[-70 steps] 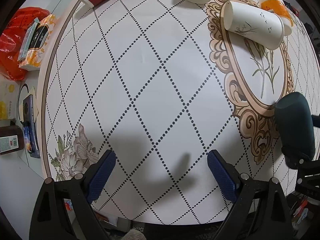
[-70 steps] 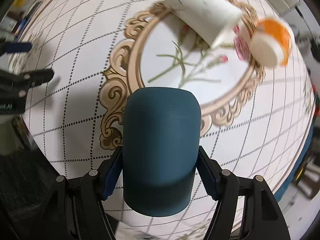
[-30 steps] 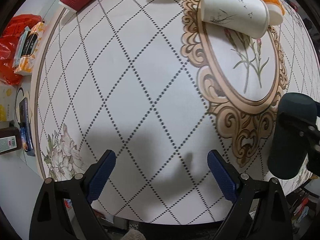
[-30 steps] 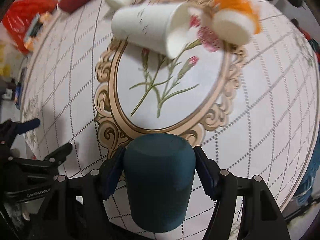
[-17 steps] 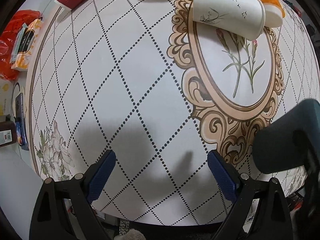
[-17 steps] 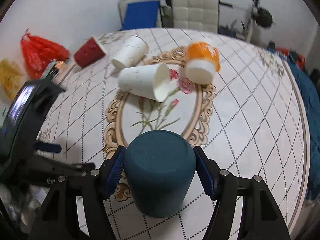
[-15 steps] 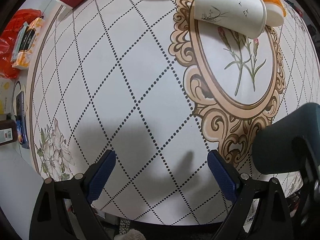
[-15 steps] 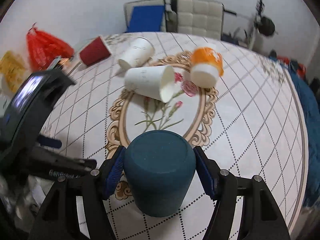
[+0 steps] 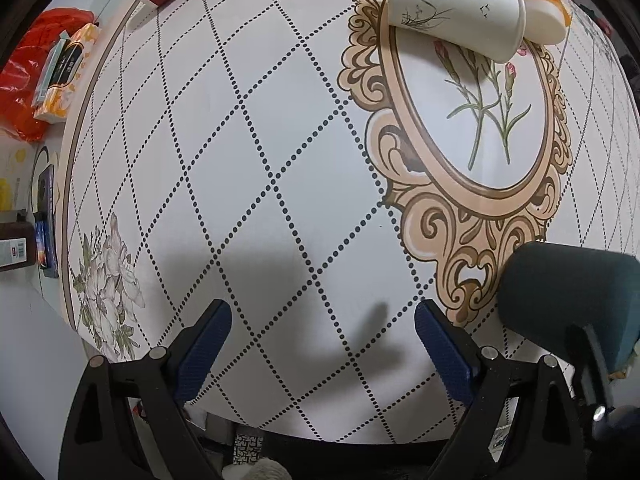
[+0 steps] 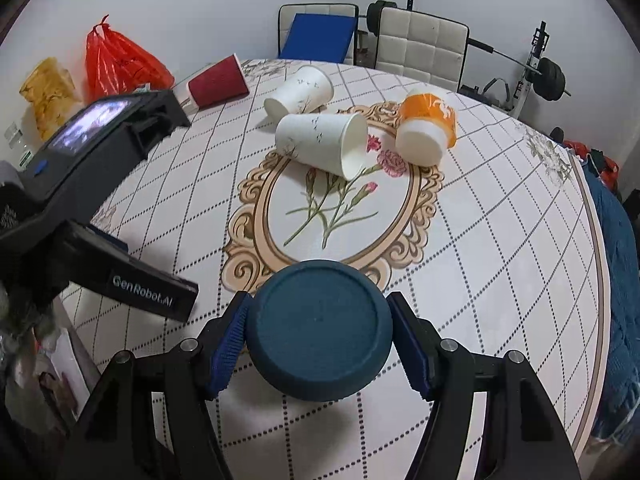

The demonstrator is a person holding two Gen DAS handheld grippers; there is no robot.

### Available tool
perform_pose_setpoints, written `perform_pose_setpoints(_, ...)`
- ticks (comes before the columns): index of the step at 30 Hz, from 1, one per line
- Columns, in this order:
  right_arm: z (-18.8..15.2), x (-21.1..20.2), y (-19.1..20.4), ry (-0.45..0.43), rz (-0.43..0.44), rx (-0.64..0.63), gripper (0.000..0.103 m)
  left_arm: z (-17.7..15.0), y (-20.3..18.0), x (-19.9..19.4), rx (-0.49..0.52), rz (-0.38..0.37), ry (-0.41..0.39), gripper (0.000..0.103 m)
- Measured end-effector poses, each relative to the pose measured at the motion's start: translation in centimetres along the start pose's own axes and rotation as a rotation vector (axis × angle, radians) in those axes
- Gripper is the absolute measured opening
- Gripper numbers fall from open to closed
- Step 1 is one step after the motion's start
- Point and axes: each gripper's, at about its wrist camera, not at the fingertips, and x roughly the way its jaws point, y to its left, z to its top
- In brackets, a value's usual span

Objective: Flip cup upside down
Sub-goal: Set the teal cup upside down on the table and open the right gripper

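My right gripper (image 10: 320, 344) is shut on a dark teal cup (image 10: 319, 326), held tilted over the table's near edge with its flat base facing the camera. The cup also shows at the right of the left wrist view (image 9: 568, 300), lying sideways in the air. My left gripper (image 9: 322, 344) is open and empty above the near part of the round table (image 9: 280, 140).
On the table lie a white paper cup (image 10: 322, 144), a second white cup (image 10: 300, 90), an orange cup (image 10: 426, 128) and a red cup (image 10: 218, 80), all on their sides. A red bag (image 10: 120, 60) and chairs (image 10: 422, 46) stand beyond the table.
The right gripper has turned the teal cup from upright toward tipped over, so its base now faces the right camera. The left gripper has stayed open and nearly still.
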Motion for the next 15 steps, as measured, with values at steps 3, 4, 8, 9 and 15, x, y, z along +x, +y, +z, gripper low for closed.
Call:
perform_pose_setpoints(3,-0.3,0.0,0.0,0.015,0.000,0.005,0.071,-0.8,-0.3,-0.9,-0.004,0.002,-0.018,0.094)
perform_pose_setpoints(4,-0.3,-0.1,-0.1,0.027,0.007,0.017,0.071,-1.0,-0.4,-1.3,-0.006,0.004,-0.028,0.094)
perform_pose_setpoints(8,-0.1,-0.6,-1.2,0.073,0.028,0.089,0.077,-2.2,-0.4,-3.5,-0.009,0.009,-0.088,0.094)
perform_pose_setpoints(9,-0.1,-0.9,-1.5,0.083,0.024,0.106,0.083,-2.6,-0.4,-4.3,-0.009,0.011,-0.108,0.094)
perform_pose_setpoints(15,-0.5,-4.2,-2.9,0.179,-0.044,0.215,0.094,-4.0,-0.4,-9.5,-0.001,0.007,-0.218,0.095)
